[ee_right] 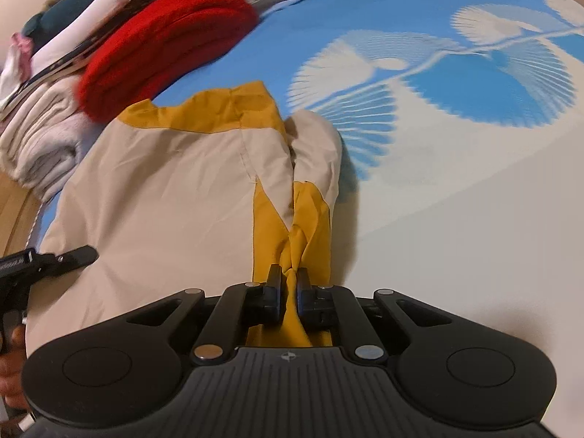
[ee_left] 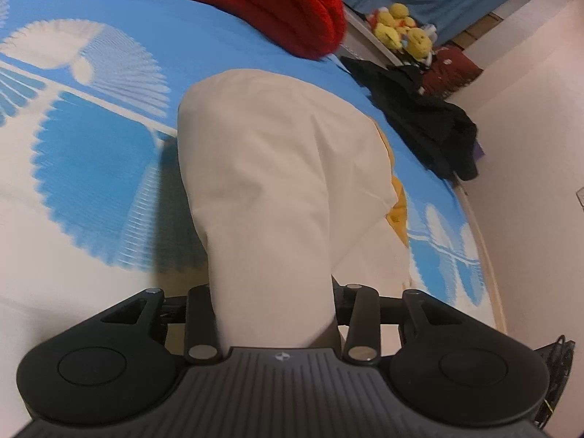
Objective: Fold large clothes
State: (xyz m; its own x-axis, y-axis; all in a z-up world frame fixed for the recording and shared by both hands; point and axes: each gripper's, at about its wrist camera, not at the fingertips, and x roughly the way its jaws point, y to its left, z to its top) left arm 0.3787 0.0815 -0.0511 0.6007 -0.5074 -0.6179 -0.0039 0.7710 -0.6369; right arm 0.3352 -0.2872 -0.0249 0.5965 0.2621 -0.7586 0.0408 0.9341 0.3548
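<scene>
The fold looks only partly done: the cream and yellow jacket [ee_right: 175, 189] lies bunched on the blue and white bed [ee_right: 456, 168], the right tongs [ee_right: 289, 284] pinch its yellow edge, the left tongs [ee_left: 272, 314] hold a cream part, and the smoothing is still left.

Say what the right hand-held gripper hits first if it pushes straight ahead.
The right hand-held gripper is already clamped on the jacket, so it would bunch that yellow fabric first. Further along the line lies the blue-and-white bedsheet, probably before the red garment, though depth is unclear.
</scene>
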